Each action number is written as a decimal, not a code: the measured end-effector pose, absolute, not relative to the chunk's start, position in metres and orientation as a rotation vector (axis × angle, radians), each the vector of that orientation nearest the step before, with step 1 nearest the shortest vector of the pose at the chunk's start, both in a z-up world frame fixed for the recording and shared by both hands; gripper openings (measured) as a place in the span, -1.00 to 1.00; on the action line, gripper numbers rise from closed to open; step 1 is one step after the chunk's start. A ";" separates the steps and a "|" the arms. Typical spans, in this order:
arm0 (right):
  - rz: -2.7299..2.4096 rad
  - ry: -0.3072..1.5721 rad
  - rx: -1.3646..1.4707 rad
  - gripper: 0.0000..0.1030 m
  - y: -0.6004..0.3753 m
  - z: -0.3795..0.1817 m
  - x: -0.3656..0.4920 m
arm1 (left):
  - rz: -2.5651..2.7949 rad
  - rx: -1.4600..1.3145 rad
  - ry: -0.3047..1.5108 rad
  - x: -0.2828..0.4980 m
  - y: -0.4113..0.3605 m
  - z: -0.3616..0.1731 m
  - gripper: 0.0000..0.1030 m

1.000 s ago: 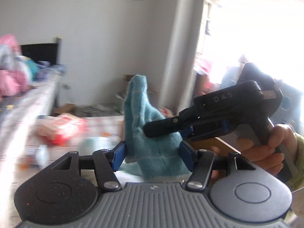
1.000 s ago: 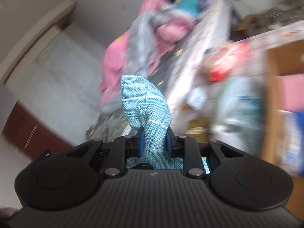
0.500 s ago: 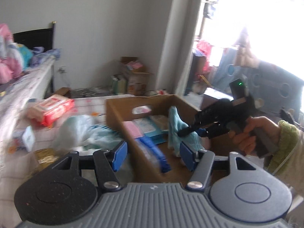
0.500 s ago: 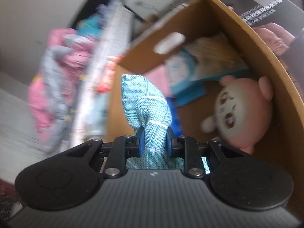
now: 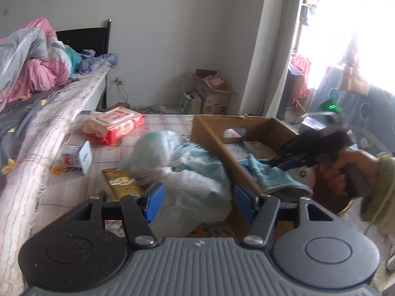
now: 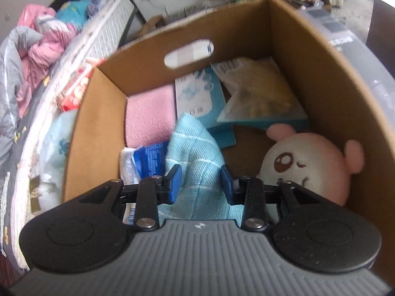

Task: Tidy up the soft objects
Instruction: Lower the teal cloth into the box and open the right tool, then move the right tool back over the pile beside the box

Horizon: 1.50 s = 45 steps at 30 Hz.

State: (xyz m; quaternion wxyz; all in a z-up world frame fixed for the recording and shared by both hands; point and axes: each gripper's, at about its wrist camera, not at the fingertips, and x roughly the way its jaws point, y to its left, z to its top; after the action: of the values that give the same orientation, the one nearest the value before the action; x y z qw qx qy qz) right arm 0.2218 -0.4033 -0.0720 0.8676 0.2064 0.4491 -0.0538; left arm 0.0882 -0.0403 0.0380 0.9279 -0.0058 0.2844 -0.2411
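now your right gripper (image 6: 200, 181) is opening around the teal cloth (image 6: 192, 148) inside the cardboard box (image 6: 321, 79); let it drop beside the plush (image 6: 308, 165), left gripper (image 5: 197, 203) apart, empty.

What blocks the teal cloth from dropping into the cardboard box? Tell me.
Nothing visible does. The teal cloth already hangs inside the cardboard box, between the opening jaws of the right gripper. Below lie a blue packet and a pink towel, with a plush toy beside.
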 end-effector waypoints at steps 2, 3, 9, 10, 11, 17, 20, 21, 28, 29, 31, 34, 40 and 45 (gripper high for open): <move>-0.091 0.915 0.455 -0.38 -0.403 -0.063 0.214 | -0.482 -0.011 0.584 0.085 -0.032 0.036 0.26; -0.076 0.907 0.462 -0.39 -0.402 -0.059 0.209 | -0.476 -0.014 0.587 0.085 -0.028 0.034 0.26; -0.070 0.990 0.405 -0.49 -0.389 -0.069 0.215 | -0.436 -0.045 0.609 0.083 -0.006 0.025 0.27; -0.091 1.012 0.397 -0.51 -0.389 -0.077 0.219 | -0.428 -0.050 0.611 0.082 -0.002 0.024 0.27; -0.118 1.031 0.393 -0.53 -0.391 -0.085 0.223 | -0.418 -0.054 0.613 0.082 0.001 0.023 0.27; -0.166 1.067 0.450 -0.59 -0.394 -0.102 0.229 | -0.372 -0.054 0.621 0.075 0.019 0.020 0.41; -0.163 1.053 0.469 -0.54 -0.393 -0.097 0.222 | -0.360 -0.054 0.637 0.077 0.023 0.016 0.45; -0.160 1.046 0.479 -0.51 -0.393 -0.094 0.219 | -0.359 -0.053 0.641 0.078 0.024 0.015 0.45; -0.157 0.950 0.494 -0.31 -0.396 -0.061 0.192 | -0.358 -0.044 0.652 0.081 0.022 0.010 0.51; -0.151 0.932 0.495 -0.30 -0.395 -0.054 0.188 | -0.356 -0.044 0.653 0.082 0.021 0.009 0.51; -0.126 0.894 0.499 -0.25 -0.392 -0.042 0.182 | -0.353 -0.043 0.656 0.082 0.021 0.008 0.51; -0.061 0.842 0.519 -0.21 -0.383 -0.022 0.175 | -0.346 -0.046 0.661 0.083 0.021 0.007 0.52; 0.116 0.820 0.582 -0.17 -0.354 -0.003 0.174 | -0.321 -0.048 0.670 0.083 0.022 0.006 0.52; 0.224 0.873 0.617 -0.15 -0.320 -0.004 0.184 | -0.305 -0.056 0.668 0.080 0.026 0.006 0.52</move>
State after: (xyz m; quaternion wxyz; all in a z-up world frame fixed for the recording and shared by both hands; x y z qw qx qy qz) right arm 0.1842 -0.3204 -0.0044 0.8544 0.2935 0.4153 0.1066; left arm 0.0798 0.0263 0.0056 0.9330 -0.0272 0.3264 -0.1490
